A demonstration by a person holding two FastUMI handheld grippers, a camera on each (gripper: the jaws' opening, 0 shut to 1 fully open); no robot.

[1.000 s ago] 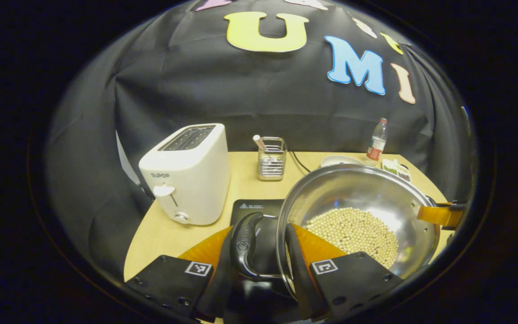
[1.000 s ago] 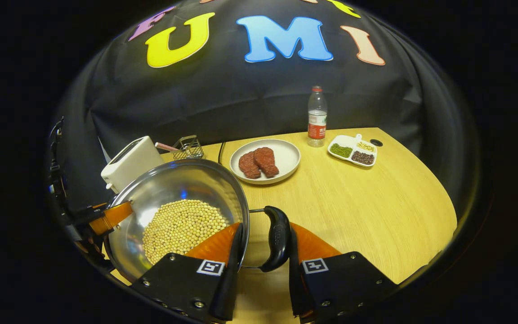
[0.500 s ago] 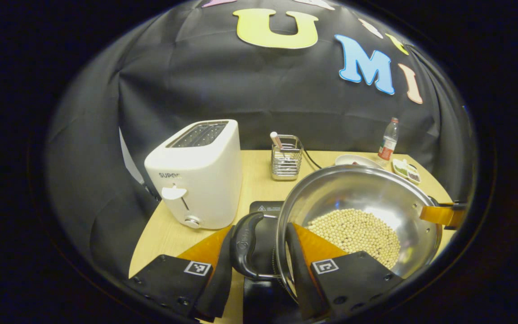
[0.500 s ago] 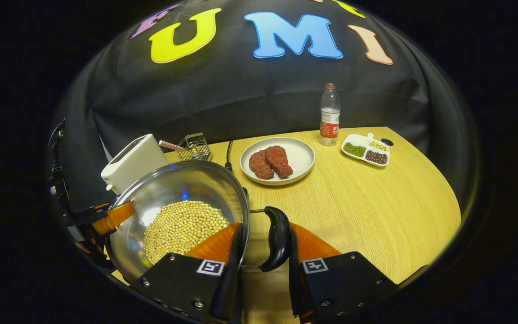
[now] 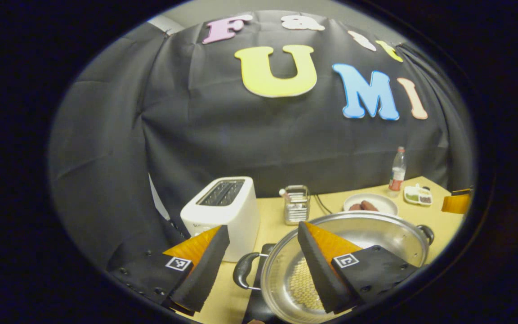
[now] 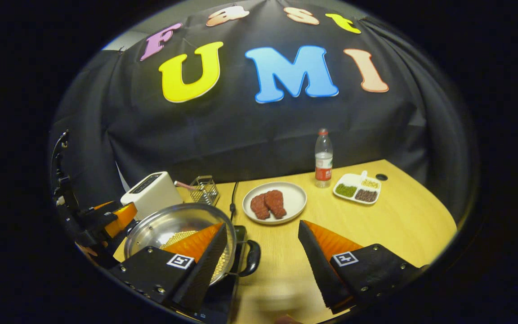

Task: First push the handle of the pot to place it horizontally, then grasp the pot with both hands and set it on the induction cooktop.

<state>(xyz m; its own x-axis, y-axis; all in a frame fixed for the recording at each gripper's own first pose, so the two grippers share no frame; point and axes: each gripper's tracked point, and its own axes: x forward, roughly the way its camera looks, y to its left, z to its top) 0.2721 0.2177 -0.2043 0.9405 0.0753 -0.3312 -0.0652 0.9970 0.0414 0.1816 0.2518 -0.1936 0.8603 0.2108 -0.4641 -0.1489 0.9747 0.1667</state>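
Observation:
The steel pot (image 5: 376, 231), holding soybeans (image 5: 303, 283), rests on the black induction cooktop (image 5: 265, 249) with its two black handles level. In the left gripper view my left gripper (image 5: 262, 226) stands open above and behind the pot, with the near handle (image 5: 243, 275) below the gap between its fingers, untouched. In the right gripper view my right gripper (image 6: 262, 224) is open too, and the pot (image 6: 160, 227), its handle (image 6: 253, 257) and the cooktop (image 6: 223, 292) lie low and to the left. The left gripper (image 6: 115, 216) shows beyond the pot.
A white toaster (image 5: 223, 211) and a wire utensil rack (image 5: 296, 204) stand behind the cooktop. To the right, a plate of meat (image 6: 274, 202), a water bottle (image 6: 323, 157) and a small divided dish (image 6: 358, 189) sit on the wooden table (image 6: 398, 225).
Both grippers have opened and let go of the pot's handles, then drawn back and up. The pot stays down on the cooktop.

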